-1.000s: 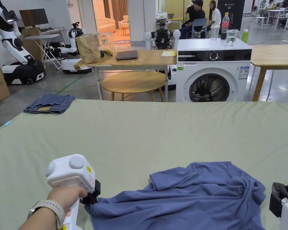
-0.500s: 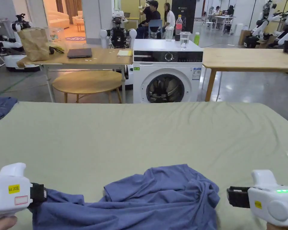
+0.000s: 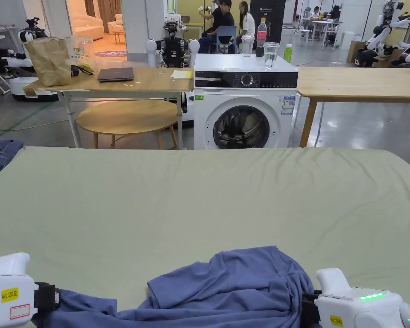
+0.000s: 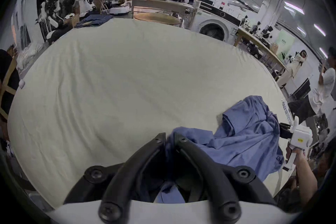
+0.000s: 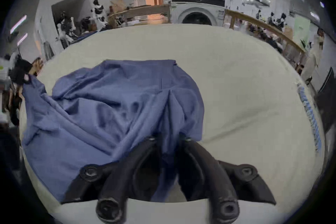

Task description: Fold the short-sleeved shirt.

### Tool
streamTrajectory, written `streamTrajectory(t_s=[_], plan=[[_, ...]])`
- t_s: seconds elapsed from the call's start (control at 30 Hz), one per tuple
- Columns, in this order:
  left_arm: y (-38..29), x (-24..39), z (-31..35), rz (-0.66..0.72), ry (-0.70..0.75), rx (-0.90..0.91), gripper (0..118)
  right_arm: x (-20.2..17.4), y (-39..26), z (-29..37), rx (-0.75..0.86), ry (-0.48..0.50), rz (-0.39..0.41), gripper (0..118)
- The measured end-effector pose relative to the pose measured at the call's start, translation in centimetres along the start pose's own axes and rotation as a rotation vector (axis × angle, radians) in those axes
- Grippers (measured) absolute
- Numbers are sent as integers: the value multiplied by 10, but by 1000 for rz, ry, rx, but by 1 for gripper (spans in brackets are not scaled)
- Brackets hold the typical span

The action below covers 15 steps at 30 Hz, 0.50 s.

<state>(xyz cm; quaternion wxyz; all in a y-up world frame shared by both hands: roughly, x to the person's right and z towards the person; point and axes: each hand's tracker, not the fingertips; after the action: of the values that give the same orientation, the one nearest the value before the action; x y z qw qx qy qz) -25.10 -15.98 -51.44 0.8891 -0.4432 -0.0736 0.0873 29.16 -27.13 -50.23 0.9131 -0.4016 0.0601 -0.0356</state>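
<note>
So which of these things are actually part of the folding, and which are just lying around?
Part of the job:
- blue shirt, crumpled on the green sheet
- left gripper, shut on the shirt
- right gripper, cloth between its fingers

Just lying about:
- jeans at the sheet's far left corner
- washer
- paper bag, laptop, bottles

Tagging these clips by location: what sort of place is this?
Probably a robotics lab or test space: humanoid robots along the wall, a washing machine on the open floor, and worktables.
</note>
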Motion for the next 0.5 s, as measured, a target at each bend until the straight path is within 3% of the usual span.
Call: streamTrajectory(t_s=[0.1,0.27,0.5], plan=[[-1,-6,-1,5,26,16,2,7,5,23,79,3,-87,8],[6,0,34,-41,61,143,2,1,35,92,196,-37,-58,8],[53,13,116,-101,104,365,2,-16,105,204,405,-190,-8,8]])
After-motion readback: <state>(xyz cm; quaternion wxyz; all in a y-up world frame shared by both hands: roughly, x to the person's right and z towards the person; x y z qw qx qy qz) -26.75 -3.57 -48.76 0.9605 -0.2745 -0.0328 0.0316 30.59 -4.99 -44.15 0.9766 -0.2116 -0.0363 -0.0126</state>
